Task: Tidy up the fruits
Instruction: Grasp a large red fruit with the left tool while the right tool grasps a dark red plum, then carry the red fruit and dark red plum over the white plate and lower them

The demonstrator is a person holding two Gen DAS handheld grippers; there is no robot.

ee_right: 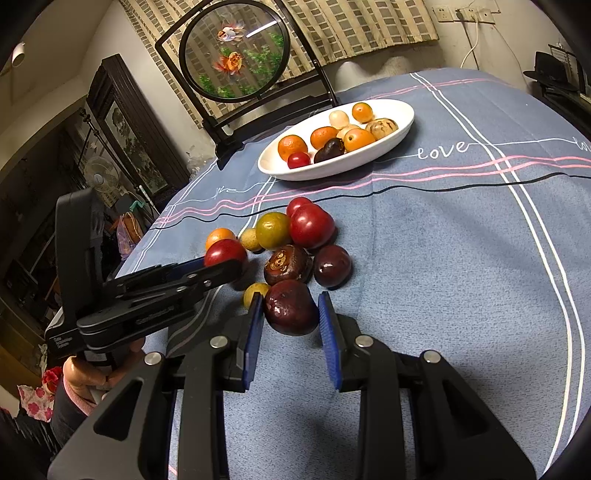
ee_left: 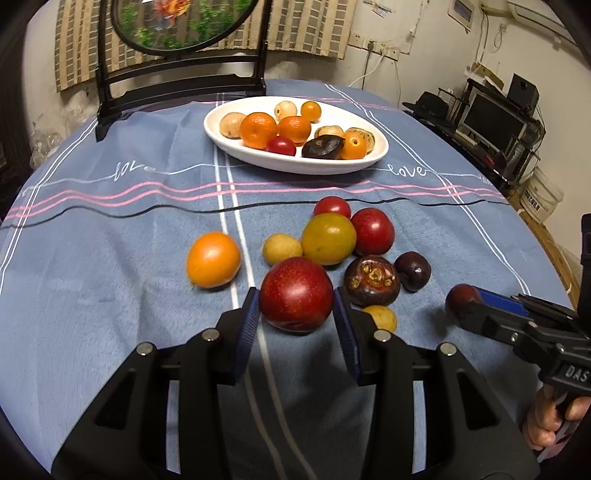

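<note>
Left wrist view | left gripper (ee_left: 297, 314) fingers clamp red plum (ee_left: 296, 293) | right gripper (ee_right: 290, 314) fingers clamp dark plum (ee_right: 291, 307) | white dish (ee_left: 258, 155) far.

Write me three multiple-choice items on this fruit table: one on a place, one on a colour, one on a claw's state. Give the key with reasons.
1. Where does the white dish stand?
A. Beyond the loose fruits, in front of the fish screen
B. Between the claws and the loose fruits
C. On the floor

2. What colour is the fruit in the left claw?
A. Green
B. Red
C. White

3. What state is the right claw in?
A. Open and empty
B. Shut on a dark purple fruit
C. Shut on the dish rim

Key:
1 A: the dish sits at the far side of the cloth, with the screen's stand just behind it.
2 B: a red fruit fills the gap between its blue pads.
3 B: both pads press the dark fruit's sides.
</note>
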